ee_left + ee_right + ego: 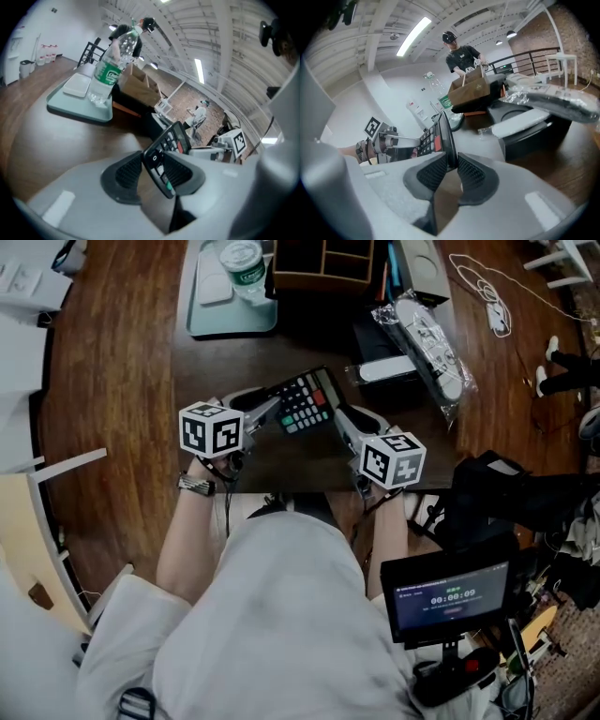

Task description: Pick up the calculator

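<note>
Steadily now — with the left gripper [157, 171] and the right gripper [449, 171] each clamped on an opposite edge of the calculator [305, 401], tilted and clear of the wooden table [122, 381] — raise both in step, squeeze evenly, and avoid twisting the thin body loose.

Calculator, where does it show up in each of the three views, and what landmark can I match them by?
Head view: calculator just above centre.
Left gripper view: calculator lower centre, between the jaws.
Right gripper view: calculator centre-left, edge-on between the jaws.
Shared landmark: the brown box behind it.
</note>
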A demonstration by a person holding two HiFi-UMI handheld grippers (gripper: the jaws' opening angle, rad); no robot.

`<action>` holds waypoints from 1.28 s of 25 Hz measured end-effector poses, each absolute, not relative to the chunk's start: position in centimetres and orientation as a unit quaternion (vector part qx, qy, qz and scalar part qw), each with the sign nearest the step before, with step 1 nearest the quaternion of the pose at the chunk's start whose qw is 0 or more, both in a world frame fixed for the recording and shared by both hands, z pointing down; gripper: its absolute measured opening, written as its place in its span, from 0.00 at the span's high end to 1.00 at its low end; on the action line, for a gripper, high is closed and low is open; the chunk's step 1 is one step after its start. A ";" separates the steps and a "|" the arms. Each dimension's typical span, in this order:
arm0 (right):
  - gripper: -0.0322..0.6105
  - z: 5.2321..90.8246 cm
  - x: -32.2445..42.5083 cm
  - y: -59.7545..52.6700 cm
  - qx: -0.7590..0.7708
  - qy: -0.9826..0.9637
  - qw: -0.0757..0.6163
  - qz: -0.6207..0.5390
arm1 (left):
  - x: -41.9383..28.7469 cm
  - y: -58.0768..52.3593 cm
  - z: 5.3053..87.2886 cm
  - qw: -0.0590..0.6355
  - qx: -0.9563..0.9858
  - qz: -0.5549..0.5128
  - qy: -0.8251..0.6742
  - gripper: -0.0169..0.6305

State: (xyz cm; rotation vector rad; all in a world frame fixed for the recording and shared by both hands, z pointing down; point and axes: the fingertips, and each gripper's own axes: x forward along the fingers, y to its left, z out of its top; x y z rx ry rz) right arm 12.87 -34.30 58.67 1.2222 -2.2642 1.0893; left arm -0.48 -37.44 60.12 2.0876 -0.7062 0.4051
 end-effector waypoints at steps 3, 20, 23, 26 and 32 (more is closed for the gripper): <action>0.84 55.1 12.7 -34.6 0.448 -0.812 0.163 0.336 | -0.7 -37.8 56.4 0.392 0.862 0.142 -0.289 0.73; 0.83 38.3 9.8 -27.5 0.544 -0.822 0.126 0.112 | -3.5 -31.5 39.7 0.208 0.930 0.045 -0.299 0.73; 0.83 36.7 9.5 -26.3 0.551 -0.821 0.118 0.095 | -3.8 -30.4 38.3 0.194 0.934 0.032 -0.298 0.73; 0.83 35.4 9.5 -25.0 0.557 -0.819 0.109 0.084 | -3.8 -29.2 37.0 0.174 0.940 0.026 -0.293 0.73; 0.82 32.7 9.4 -22.7 0.566 -0.819 0.075 0.053 | -3.8 -27.3 33.7 0.117 0.952 0.010 -0.284 0.73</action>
